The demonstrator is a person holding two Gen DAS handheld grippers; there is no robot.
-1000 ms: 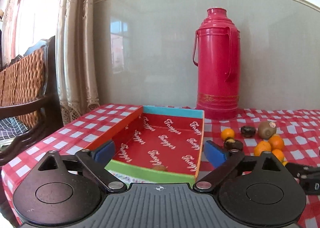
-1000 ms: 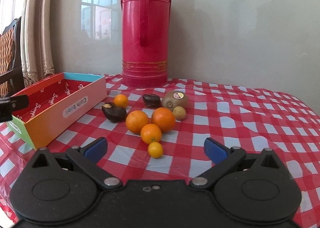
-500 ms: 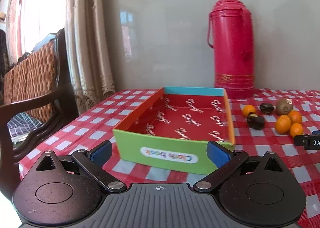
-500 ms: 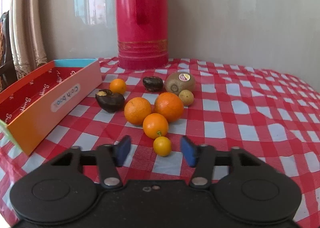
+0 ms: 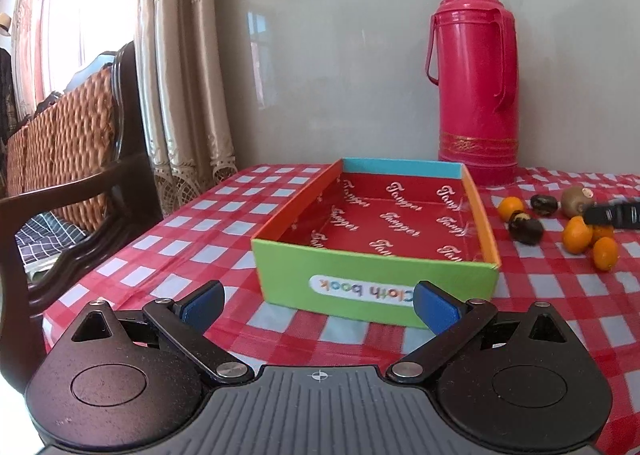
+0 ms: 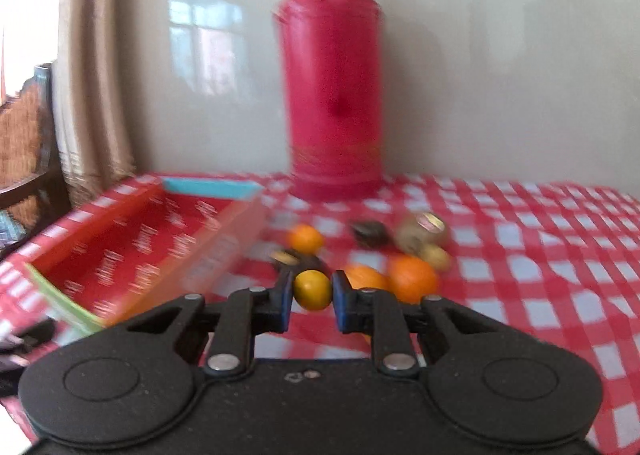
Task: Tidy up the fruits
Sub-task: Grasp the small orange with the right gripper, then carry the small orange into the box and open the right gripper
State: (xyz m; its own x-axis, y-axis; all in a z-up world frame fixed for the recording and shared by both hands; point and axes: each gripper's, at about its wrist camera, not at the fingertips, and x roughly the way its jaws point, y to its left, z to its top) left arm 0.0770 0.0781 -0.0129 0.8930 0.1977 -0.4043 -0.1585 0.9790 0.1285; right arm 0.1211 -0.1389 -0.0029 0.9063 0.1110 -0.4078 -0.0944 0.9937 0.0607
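The right gripper (image 6: 311, 301) has closed and lifted the small yellow fruit (image 6: 312, 289); the left gripper (image 5: 319, 302) stays spread, backed from the box (image 5: 374, 287).

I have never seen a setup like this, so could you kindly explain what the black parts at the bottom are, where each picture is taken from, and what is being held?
No robot here: a person holds a pair of tongs in each hand, and a camera on each looks forward along its two blue-padded fingers. In the left wrist view, the left tongs are open and hold nothing, facing an open box with nothing visible inside. The blurred right wrist view shows the right tongs shut on a small yellow-orange fruit. On the red checked tablecloth lie oranges, dark fruits and a kiwi, with a pink thermos behind.
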